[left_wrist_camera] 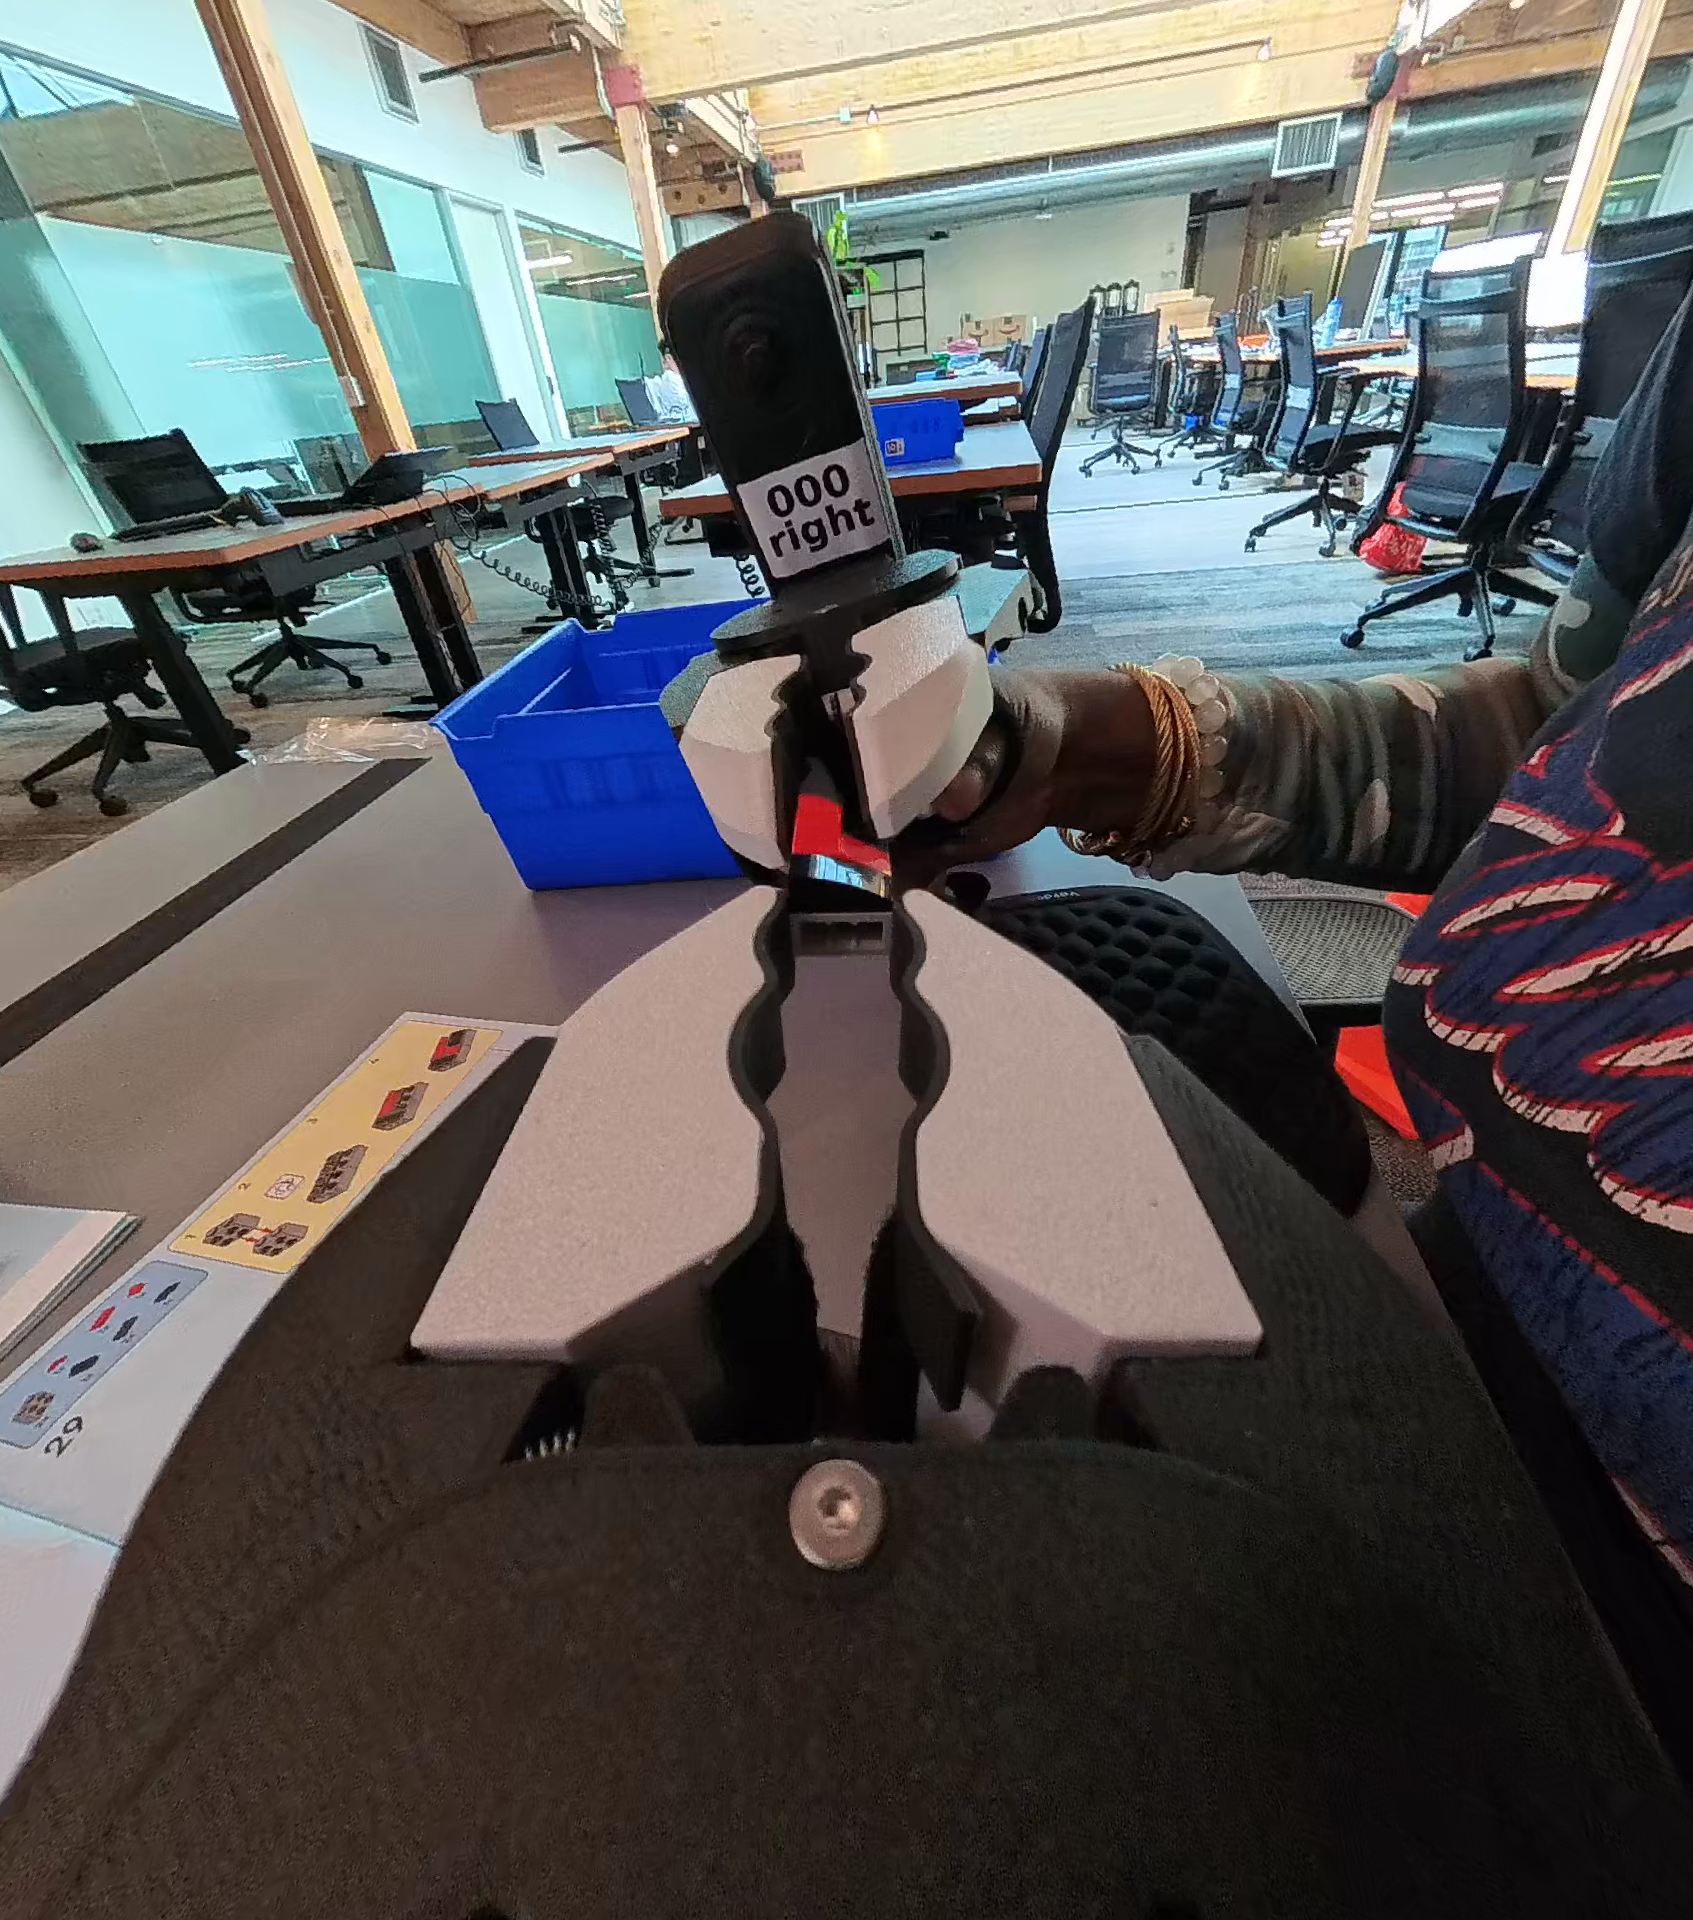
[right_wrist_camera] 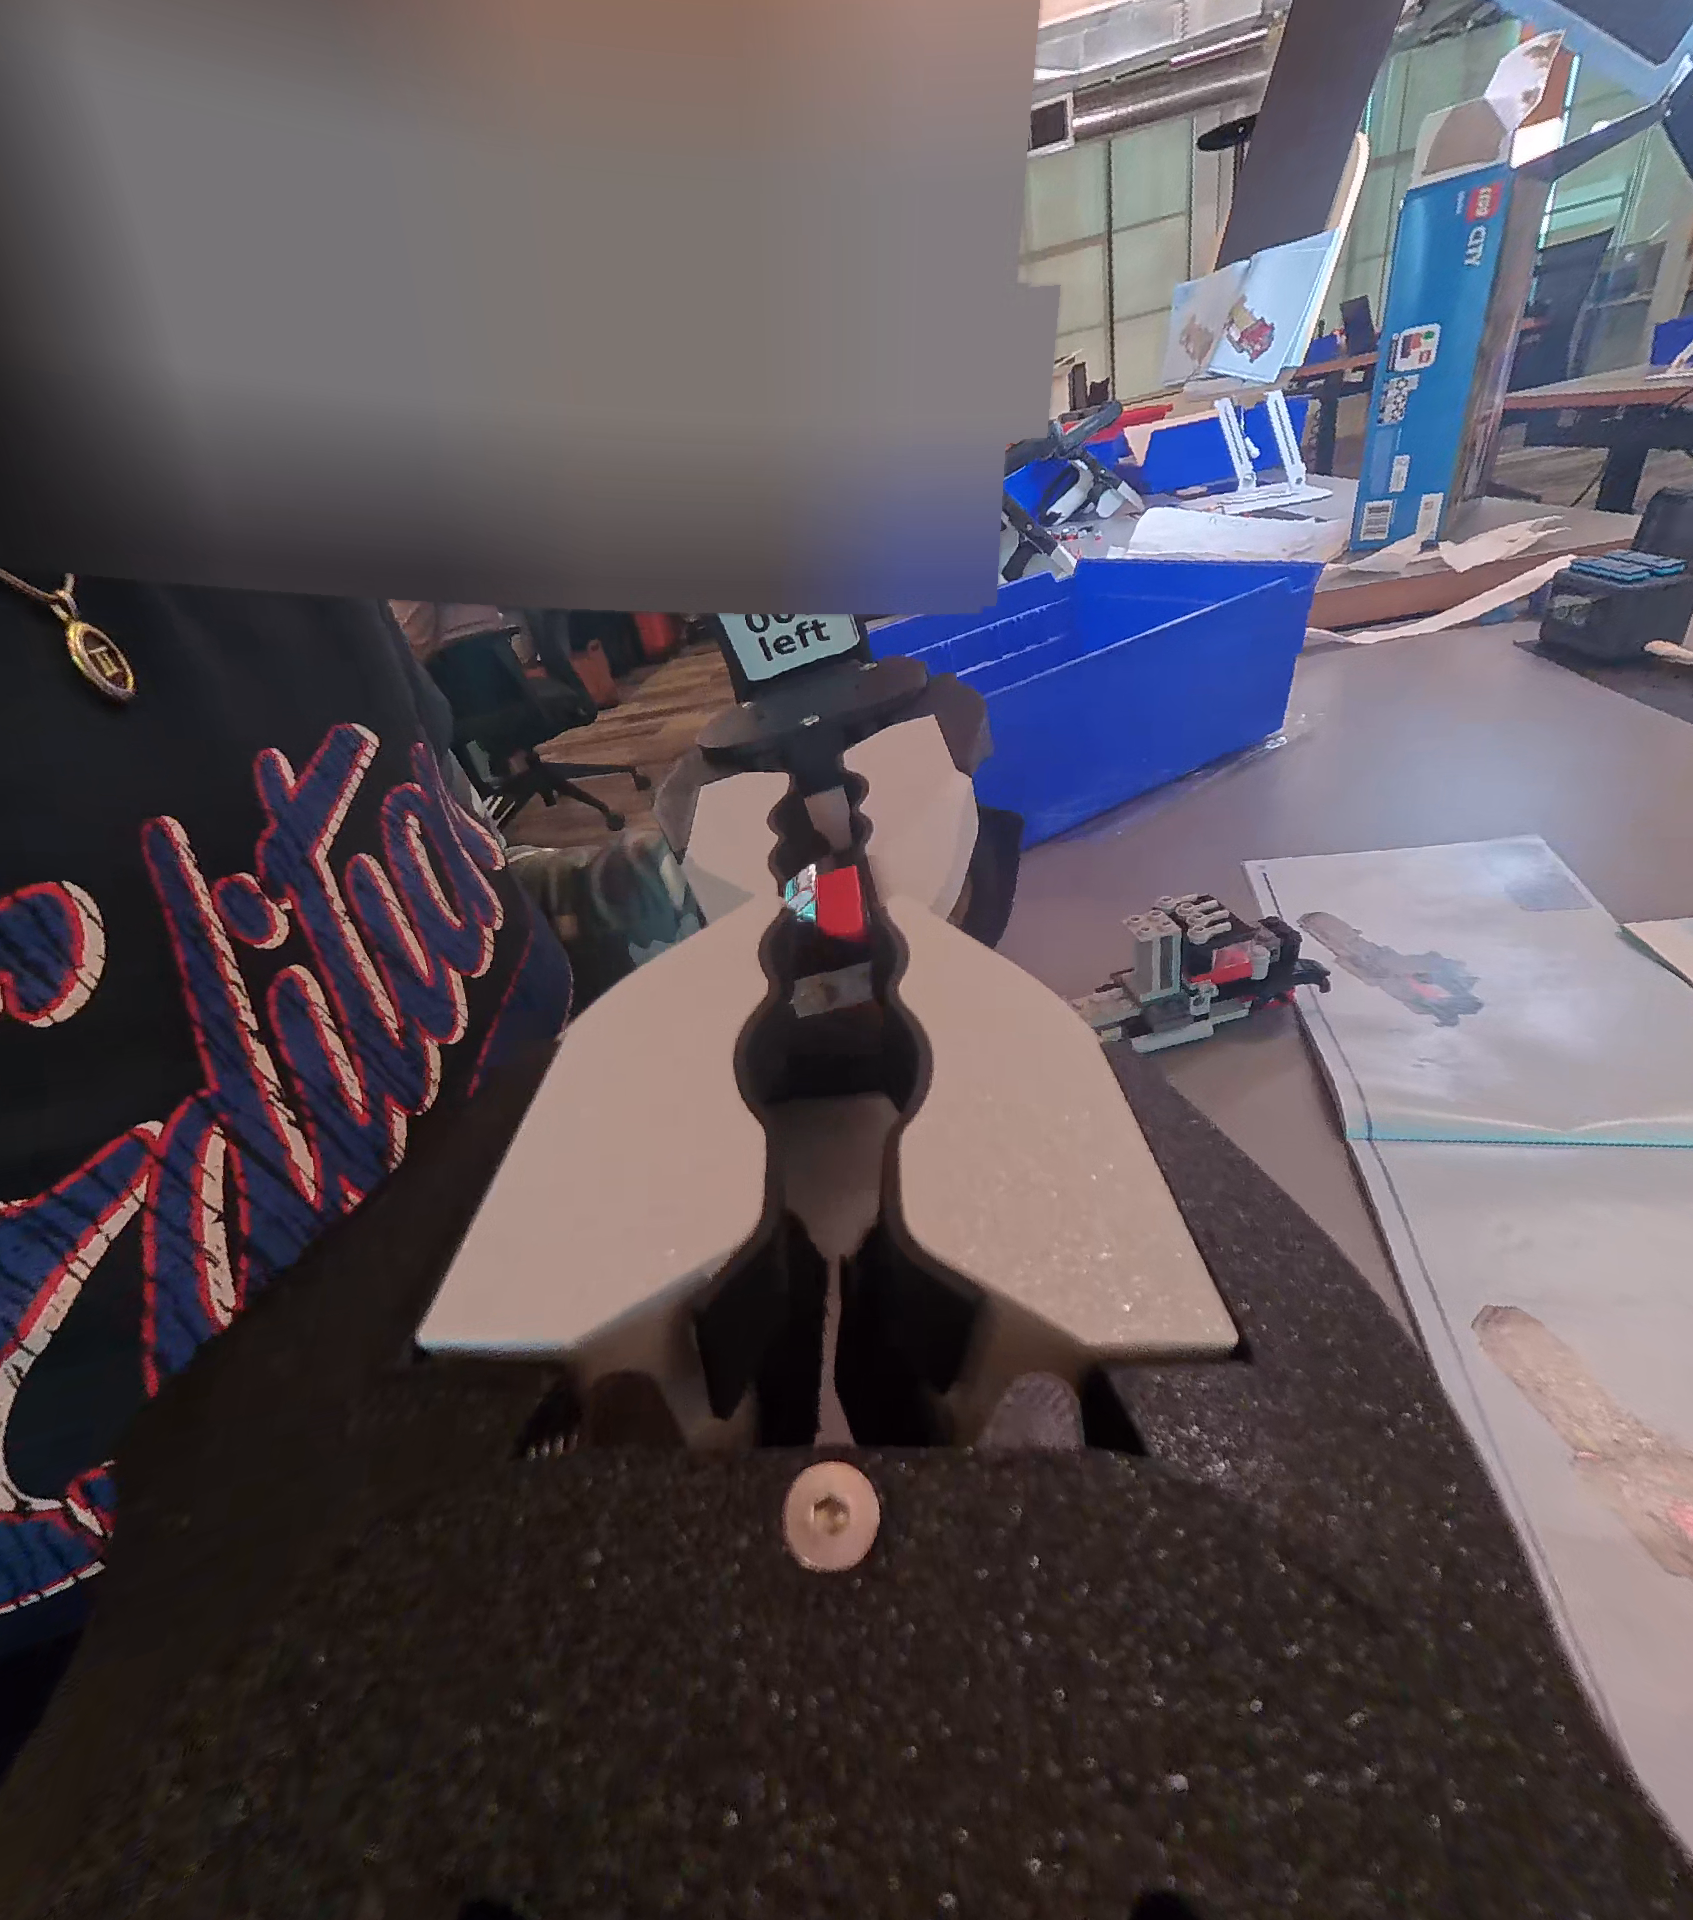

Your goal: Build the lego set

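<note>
1. Here, the worktop is carrying the big things off to the sides of the jaws: a blue bin is standing beyond the left gripper's tips and to their left, and the open instruction booklet is lying to the right of the right gripper's tips.
2. The two grippers are meeting tip to tip in the air above the worktop, each straight ahead of the other, so neither is nearer the work.
3. The partly built lego model is sitting on the worktop, to the right of the right gripper's jaws and well clear of both.
4. The left gripper is holding its jaws close together, pinching a small grey piece at the very tips.
5. The right gripper is likewise keeping its jaws nearly shut, clamping a small red and black piece at its tips.
6. The two pieces are touching or nearly so, lying on one line along both grippers' long axes; the joining press, I judge, is running straight along that shared line.
</note>
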